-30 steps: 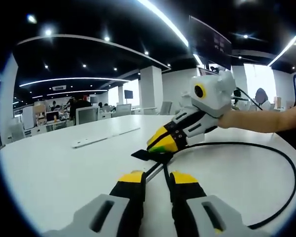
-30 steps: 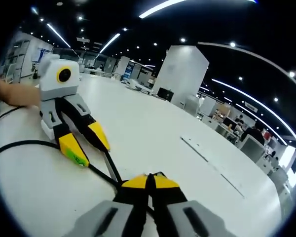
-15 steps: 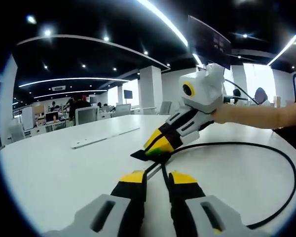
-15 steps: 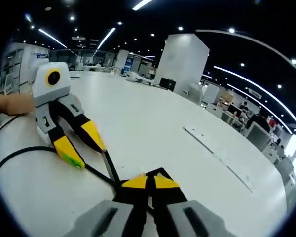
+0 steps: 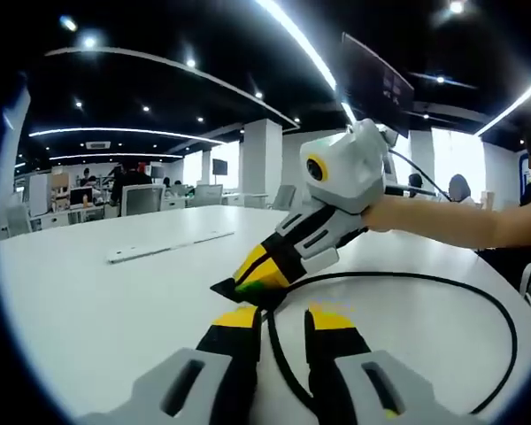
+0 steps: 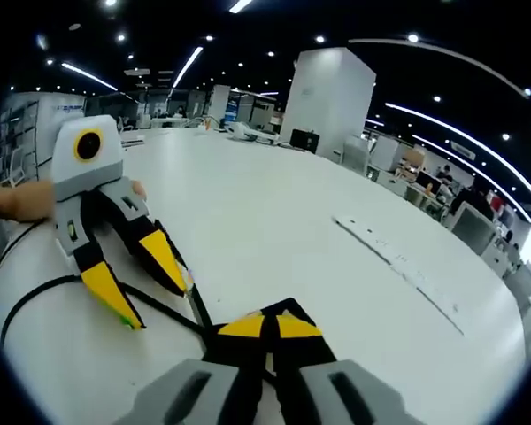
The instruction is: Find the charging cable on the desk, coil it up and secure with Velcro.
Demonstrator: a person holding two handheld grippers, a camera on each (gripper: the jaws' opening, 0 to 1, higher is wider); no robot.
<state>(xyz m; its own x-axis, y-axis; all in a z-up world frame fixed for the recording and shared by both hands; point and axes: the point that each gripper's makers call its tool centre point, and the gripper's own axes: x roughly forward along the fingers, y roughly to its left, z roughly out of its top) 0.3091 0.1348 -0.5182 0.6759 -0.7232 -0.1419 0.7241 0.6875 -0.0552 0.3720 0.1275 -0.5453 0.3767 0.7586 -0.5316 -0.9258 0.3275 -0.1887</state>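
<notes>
Since a second ago, the right gripper point(image 5: 252, 282) had swung lower and closer in the left gripper view, and the cable point(image 5: 478, 301) now ran down between the left gripper's jaws instead of crossing in front of them. In the right gripper view, the left gripper point(image 6: 146, 283) had its jaws spread open, with nothing held between them. The right gripper's own jaws point(image 6: 267, 326) were shut tight on a small black flap, which looked like the Velcro strap point(image 6: 288, 310) at one end of the cable. It was hard to be sure it was the strap. The job looked like it was only starting: the cable was found and one end was held, but no coil was made yet. The cable was thin, black and bendy. It lay on the white desk point(image 5: 97, 310) in one big loose loop, going far off to the right and coming back near. Next, the left gripper would probably need to close on the cable near the held end, so the rest could be wound into small rings. The cable might slip or spring back open.
</notes>
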